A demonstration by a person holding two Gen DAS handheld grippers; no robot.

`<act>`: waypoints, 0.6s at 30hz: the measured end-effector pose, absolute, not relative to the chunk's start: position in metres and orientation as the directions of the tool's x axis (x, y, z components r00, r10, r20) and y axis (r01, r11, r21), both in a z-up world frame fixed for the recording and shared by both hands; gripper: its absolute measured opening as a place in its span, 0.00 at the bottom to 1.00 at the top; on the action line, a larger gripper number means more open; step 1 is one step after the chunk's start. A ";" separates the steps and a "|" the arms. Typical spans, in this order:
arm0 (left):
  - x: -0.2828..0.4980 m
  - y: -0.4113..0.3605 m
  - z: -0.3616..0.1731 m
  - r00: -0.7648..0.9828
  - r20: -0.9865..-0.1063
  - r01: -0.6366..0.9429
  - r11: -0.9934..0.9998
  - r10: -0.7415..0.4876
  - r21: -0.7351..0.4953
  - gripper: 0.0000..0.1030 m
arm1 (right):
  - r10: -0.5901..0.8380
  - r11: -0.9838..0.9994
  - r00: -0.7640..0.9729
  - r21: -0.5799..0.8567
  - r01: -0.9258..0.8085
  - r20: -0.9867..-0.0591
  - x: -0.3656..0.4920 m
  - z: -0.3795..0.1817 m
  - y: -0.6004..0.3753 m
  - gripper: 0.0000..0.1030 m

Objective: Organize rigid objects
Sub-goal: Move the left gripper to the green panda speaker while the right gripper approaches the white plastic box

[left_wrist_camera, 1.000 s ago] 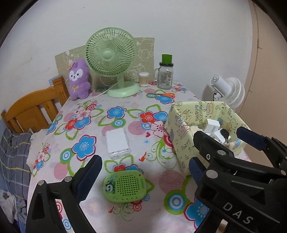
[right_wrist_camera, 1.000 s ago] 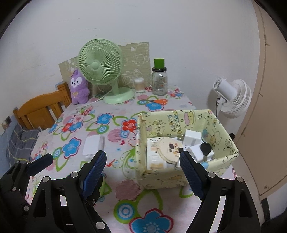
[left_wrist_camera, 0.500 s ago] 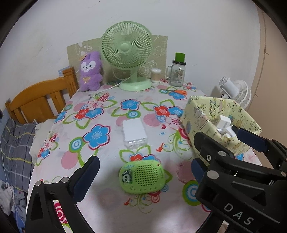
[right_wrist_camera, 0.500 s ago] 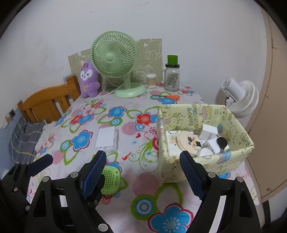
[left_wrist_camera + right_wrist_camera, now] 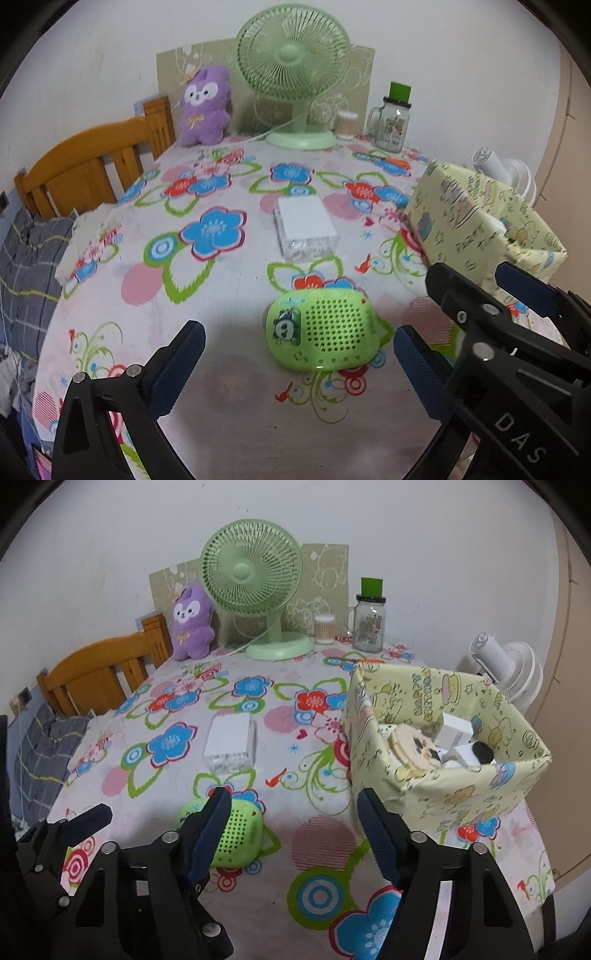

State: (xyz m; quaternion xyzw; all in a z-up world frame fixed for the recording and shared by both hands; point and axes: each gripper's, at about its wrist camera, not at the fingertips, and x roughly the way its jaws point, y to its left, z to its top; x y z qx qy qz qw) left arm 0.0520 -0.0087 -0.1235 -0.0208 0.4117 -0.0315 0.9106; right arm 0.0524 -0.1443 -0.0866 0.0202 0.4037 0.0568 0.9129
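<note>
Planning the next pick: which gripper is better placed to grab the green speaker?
Left. The left gripper is open with the green speaker lying just ahead between its fingers. The right gripper is open too, but the speaker sits off its left finger.

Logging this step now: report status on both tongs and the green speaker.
Left tongs open, empty, straddling green speaker. Right tongs open, empty, beside yellow box. White case on table beyond; path clear.
</note>
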 end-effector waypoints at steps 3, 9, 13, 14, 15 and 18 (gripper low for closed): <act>0.055 -0.010 -0.133 0.643 -0.762 0.038 0.997 -0.079 -0.071 1.00 | 0.121 0.993 0.657 0.092 -0.079 -0.744 0.053 -0.096 -0.146 0.64; 0.063 -0.018 -0.146 0.629 -0.774 0.036 0.997 -0.075 -0.068 1.00 | 0.088 0.996 0.663 0.072 -0.052 -0.743 0.052 -0.105 -0.154 0.48; 0.069 -0.023 -0.152 0.620 -0.781 0.030 0.997 -0.074 -0.070 1.00 | 0.089 0.996 0.658 0.075 -0.049 -0.747 0.054 -0.109 -0.157 0.45; 0.070 -0.024 -0.154 0.618 -0.783 0.029 0.997 -0.071 -0.067 1.00 | 0.091 0.996 0.655 0.077 -0.050 -0.750 0.055 -0.110 -0.157 0.45; 0.072 -0.026 -0.155 0.616 -0.785 0.028 0.998 -0.067 -0.064 1.00 | 0.093 0.996 0.650 0.080 -0.050 -0.754 0.057 -0.112 -0.158 0.45; 0.075 -0.029 -0.160 0.608 -0.792 0.026 0.998 -0.060 -0.056 1.00 | 0.104 0.994 0.635 0.095 -0.048 -0.765 0.061 -0.118 -0.160 0.45</act>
